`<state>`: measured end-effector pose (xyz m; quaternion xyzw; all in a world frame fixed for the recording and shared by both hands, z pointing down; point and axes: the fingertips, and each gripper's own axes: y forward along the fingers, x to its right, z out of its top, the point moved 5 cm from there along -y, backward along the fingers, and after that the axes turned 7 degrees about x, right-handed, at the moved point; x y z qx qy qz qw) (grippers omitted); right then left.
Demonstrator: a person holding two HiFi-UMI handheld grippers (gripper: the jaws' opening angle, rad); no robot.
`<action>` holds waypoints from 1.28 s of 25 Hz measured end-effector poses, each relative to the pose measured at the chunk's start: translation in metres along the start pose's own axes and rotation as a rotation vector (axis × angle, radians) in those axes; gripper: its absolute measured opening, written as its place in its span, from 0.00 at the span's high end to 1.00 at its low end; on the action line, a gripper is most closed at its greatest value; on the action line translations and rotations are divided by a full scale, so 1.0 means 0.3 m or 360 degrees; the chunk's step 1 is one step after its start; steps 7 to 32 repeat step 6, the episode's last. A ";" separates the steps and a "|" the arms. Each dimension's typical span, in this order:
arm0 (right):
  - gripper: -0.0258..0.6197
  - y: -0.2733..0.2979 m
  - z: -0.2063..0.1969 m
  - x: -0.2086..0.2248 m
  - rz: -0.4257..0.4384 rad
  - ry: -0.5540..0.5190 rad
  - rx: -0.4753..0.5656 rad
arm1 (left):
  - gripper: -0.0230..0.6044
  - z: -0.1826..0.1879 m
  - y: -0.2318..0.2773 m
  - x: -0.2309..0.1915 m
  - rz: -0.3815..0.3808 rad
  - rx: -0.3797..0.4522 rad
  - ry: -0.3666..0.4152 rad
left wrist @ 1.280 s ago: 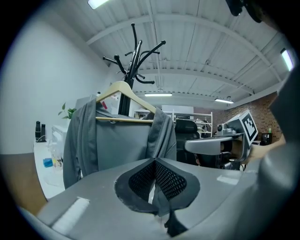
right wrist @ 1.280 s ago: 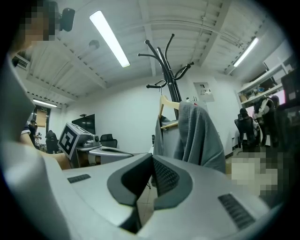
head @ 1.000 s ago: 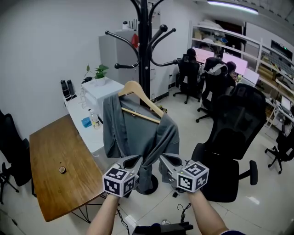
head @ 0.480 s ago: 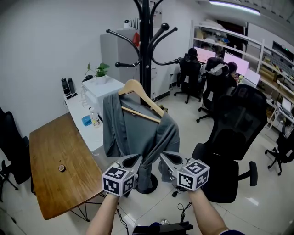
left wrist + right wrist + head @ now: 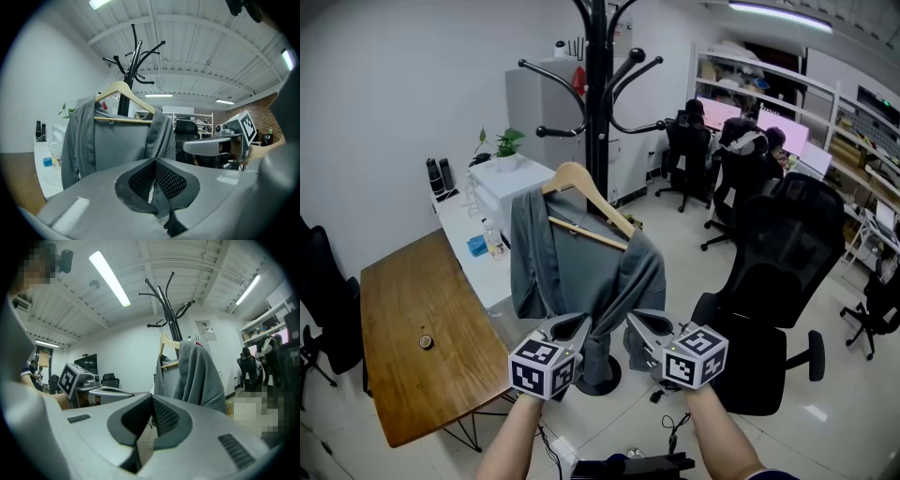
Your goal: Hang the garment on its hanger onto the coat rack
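Observation:
A grey garment [image 5: 581,272] hangs on a wooden hanger [image 5: 581,187], right in front of the black coat rack [image 5: 598,94]. The hanger's hook is hidden, so I cannot tell what it hangs from. My left gripper [image 5: 578,328] is below the garment, shut on a fold of its lower edge; the left gripper view shows grey cloth pinched between the pads [image 5: 164,180]. My right gripper [image 5: 636,326] is beside it, shut, with nothing visible between its jaws. The right gripper view shows the garment [image 5: 199,376] and hanger [image 5: 165,345] ahead, to the right of the rack [image 5: 166,301].
A wooden table [image 5: 412,337] stands at the left, with a white cabinet [image 5: 511,187] and a plant behind it. A big black office chair [image 5: 778,272] is close on the right. People sit at desks [image 5: 722,141] at the back right. The rack's round base [image 5: 614,380] is on the floor beneath the garment.

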<state>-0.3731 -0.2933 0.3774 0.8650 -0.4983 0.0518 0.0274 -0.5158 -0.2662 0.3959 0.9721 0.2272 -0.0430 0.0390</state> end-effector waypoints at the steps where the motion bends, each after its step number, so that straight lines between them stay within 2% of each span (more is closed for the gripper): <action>1: 0.95 -0.001 0.001 0.001 0.0000 0.0000 0.0000 | 0.96 0.001 0.001 0.001 0.0000 0.0001 0.0000; 32: 0.95 -0.007 -0.008 0.000 0.0001 0.0006 -0.0002 | 0.96 -0.004 0.002 0.007 0.0001 0.0001 -0.0003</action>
